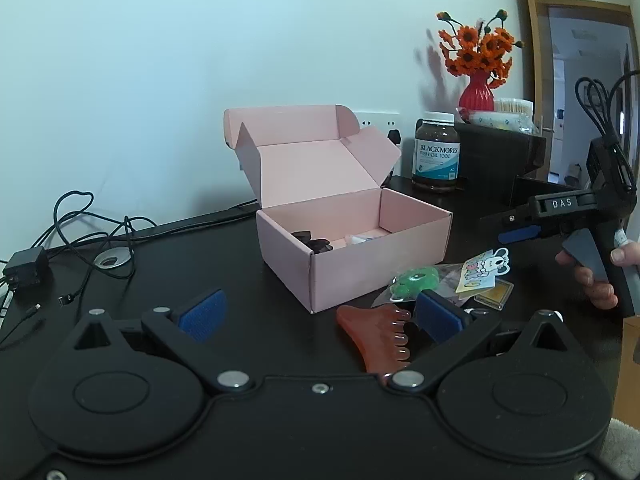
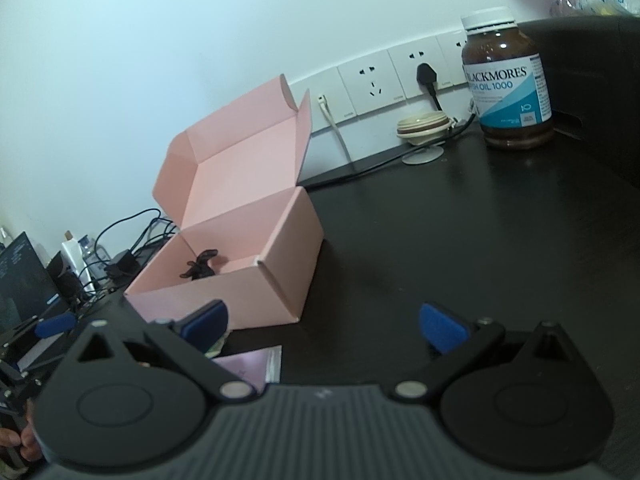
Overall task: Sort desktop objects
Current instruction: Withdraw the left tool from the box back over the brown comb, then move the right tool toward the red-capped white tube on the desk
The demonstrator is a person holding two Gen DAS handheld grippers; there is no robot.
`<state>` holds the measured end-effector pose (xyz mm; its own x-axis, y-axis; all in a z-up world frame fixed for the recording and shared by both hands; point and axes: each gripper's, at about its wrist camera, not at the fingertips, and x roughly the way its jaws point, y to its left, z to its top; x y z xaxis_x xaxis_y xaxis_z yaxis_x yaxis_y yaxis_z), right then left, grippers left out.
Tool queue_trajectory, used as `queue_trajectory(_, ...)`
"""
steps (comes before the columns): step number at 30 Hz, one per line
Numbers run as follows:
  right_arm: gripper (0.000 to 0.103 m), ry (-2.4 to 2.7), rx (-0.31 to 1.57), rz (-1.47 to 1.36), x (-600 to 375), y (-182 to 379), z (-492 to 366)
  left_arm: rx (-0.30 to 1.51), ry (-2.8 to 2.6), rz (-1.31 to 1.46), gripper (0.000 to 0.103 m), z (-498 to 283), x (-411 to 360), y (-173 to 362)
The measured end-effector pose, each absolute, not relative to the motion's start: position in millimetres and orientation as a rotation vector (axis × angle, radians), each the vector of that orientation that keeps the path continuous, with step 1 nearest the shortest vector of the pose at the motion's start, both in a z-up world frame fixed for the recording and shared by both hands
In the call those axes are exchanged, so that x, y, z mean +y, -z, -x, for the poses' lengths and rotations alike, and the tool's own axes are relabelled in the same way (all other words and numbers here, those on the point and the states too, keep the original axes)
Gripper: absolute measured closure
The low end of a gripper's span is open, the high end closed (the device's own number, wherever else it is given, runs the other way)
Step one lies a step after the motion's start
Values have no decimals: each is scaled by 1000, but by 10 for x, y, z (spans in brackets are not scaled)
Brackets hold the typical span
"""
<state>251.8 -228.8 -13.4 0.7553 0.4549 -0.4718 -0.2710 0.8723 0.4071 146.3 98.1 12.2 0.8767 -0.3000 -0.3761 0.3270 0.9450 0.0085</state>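
Observation:
An open pink cardboard box [image 1: 352,240] stands mid-desk, lid flaps up; black items [image 1: 312,240] and something white [image 1: 360,238] lie inside. My left gripper [image 1: 320,316] hangs open just in front of it. A brown foot-shaped scraper [image 1: 376,336] lies beside its right pad. Behind that are a green packet [image 1: 416,282], a cartoon dog sticker card [image 1: 484,270] and a small gold card [image 1: 494,294]. My right gripper [image 2: 322,324] is open and holds nothing, to the right of the box [image 2: 224,248]. A pale purple packet [image 2: 256,364] lies below its left finger.
A fish oil bottle [image 1: 436,152] stands behind the box beside a dark cabinet. A red vase of orange flowers [image 1: 478,60] is on top of the cabinet. Cables and a charger [image 1: 26,270] sprawl at the left. Wall sockets [image 2: 372,84] line the back. A hand [image 1: 600,276] holds the right gripper.

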Motion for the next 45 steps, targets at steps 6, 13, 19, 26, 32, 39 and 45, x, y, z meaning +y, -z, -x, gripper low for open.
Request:
queue_trajectory(6, 1, -391, 596, -321, -2283, 133, -2517, 392, 322, 5, 0, -1488, 1108, -119)
queue_trajectory(13, 1, -381, 615, -302, -2254, 141, -2528, 403, 306, 11, 0, -1497, 1120, -115)
queue_trajectory(19, 1, -427, 613, -229, -2153, 114, -2491, 389, 281, -76, 0, -1446, 991, -115)
queue_trajectory(26, 1, -431, 594, -150, -2047, 48, -2441, 383, 275, -108, 0, -1424, 946, -110)
queue_trajectory(32, 1, -439, 527, -135, -2115, -105, -2328, 399, 264, -66, 0, -1460, 1015, -110)
queue_trajectory(39, 1, -452, 588, 10, -2031, -167, -2220, 413, 261, -35, 0, -1488, 1063, -104)
queue_trajectory(45, 1, -466, 597, 99, -1963, -141, -2053, 421, 258, -8, 0, -1501, 1105, -104)
